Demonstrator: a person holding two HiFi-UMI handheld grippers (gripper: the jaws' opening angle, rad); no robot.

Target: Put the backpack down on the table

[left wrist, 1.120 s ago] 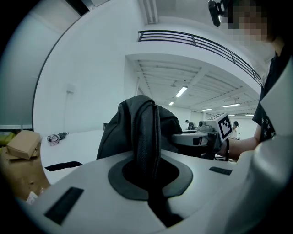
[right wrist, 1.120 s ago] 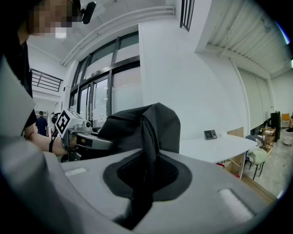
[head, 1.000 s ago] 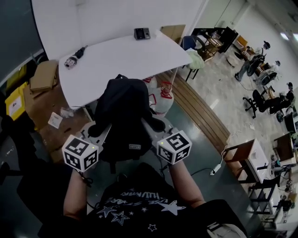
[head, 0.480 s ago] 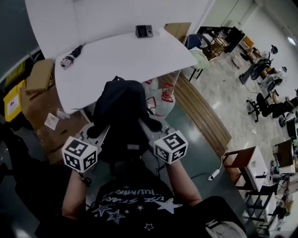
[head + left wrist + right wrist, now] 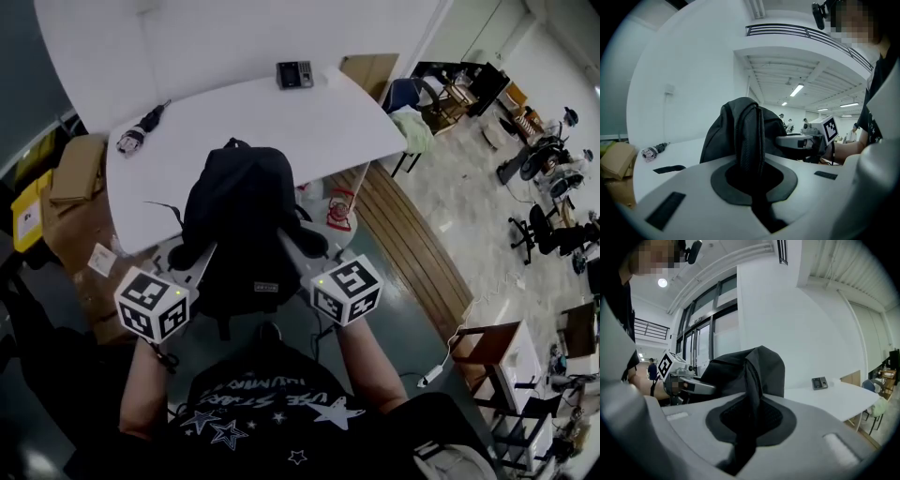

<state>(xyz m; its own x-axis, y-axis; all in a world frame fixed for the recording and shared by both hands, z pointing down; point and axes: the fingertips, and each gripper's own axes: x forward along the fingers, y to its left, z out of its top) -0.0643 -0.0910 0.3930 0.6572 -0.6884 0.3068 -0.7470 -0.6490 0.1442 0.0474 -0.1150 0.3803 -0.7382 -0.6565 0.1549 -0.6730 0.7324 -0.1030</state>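
Observation:
A black backpack (image 5: 239, 220) hangs between my two grippers, its upper part over the near edge of the white table (image 5: 319, 122). My left gripper (image 5: 190, 260) is shut on a black strap (image 5: 749, 133) on the pack's left side. My right gripper (image 5: 300, 246) is shut on a fold of black fabric (image 5: 753, 376) on its right side. In the left gripper view the pack (image 5: 726, 136) fills the middle beyond my left gripper (image 5: 751, 180). The right gripper view shows the pack (image 5: 736, 369) the same way beyond my right gripper (image 5: 749, 420). Whether the pack's bottom touches the table is hidden.
A small dark device (image 5: 293, 74) lies at the table's far edge and a small tool (image 5: 139, 128) at its left end. Cardboard boxes (image 5: 77, 169) and a yellow box (image 5: 26, 211) stand at the left. A white bag with red print (image 5: 339, 208) sits under the table.
Both grippers have carried the backpack forward, from in front of the table to over its near edge. Both grips are unchanged.

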